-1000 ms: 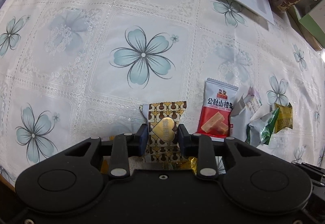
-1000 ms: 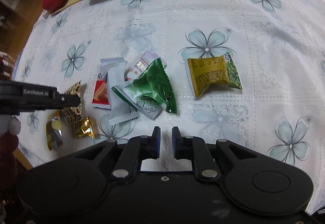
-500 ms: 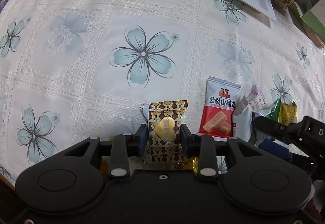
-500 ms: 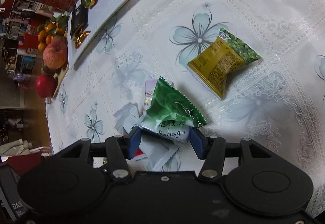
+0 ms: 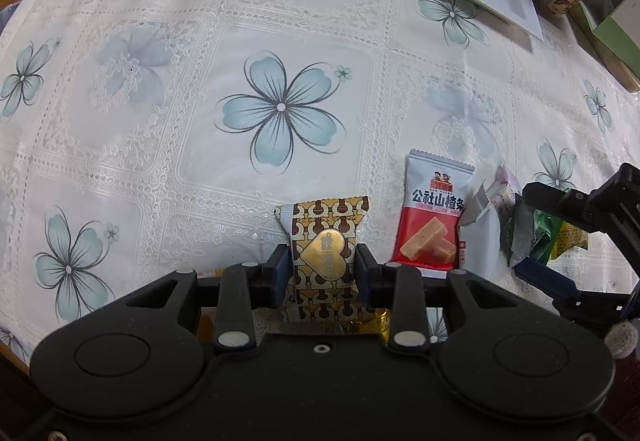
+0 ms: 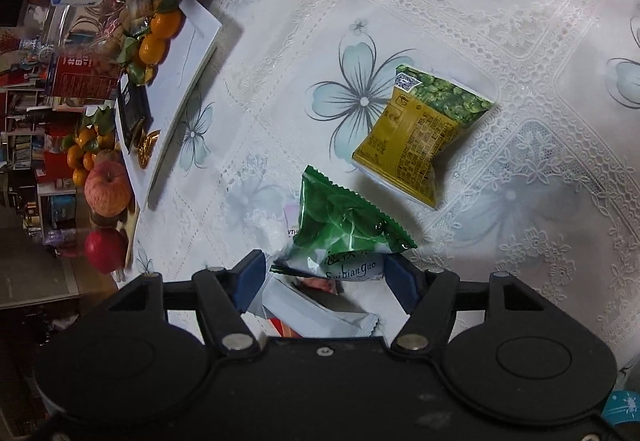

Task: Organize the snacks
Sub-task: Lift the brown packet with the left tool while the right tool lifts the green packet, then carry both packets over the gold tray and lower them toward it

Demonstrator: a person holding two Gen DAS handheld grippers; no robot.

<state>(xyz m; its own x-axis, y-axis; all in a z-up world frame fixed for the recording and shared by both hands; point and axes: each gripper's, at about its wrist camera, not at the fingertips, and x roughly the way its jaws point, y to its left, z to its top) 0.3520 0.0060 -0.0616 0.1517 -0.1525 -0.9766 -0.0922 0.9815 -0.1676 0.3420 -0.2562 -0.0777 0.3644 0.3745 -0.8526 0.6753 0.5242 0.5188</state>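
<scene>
Both claws are working low over the flowered tablecloth [image 5: 168, 145]. Left gripper [image 5: 322, 271] is straddling a gold-and-brown snack packet [image 5: 324, 257] with a gold heart on its front; the blue pads are sitting right at the packet's two sides, but whether they are pressing on it or only flanking it cannot be told. That packet is lying flat with its long axis running along the fingers, its crimped top end pointing away from the camera toward the big blue flower. Just beside it, on the right in the left wrist view, a red-and-white hawthorn bar packet [image 5: 434, 217] is lying parallel, its top also pointing away. Right gripper [image 6: 324, 281] is spreading its jaws wide, with the lower, white end of a green leaf-print packet [image 6: 344, 229] sitting between the pads; neither pad is visibly pressing it. This green packet is lying with its long axis slanting up and to the left in the right wrist view, its serrated top pointing away from the claw, and it is resting on a grey-white wrapper [image 6: 320, 315]. A yellow-and-green packet [image 6: 420, 137] is lying apart, further out on the cloth, long axis slanting up to the right. Oranges [image 6: 160, 35] and an apple [image 6: 107, 188] are sitting by a white tray [image 6: 180, 77] at the table's far edge.
</scene>
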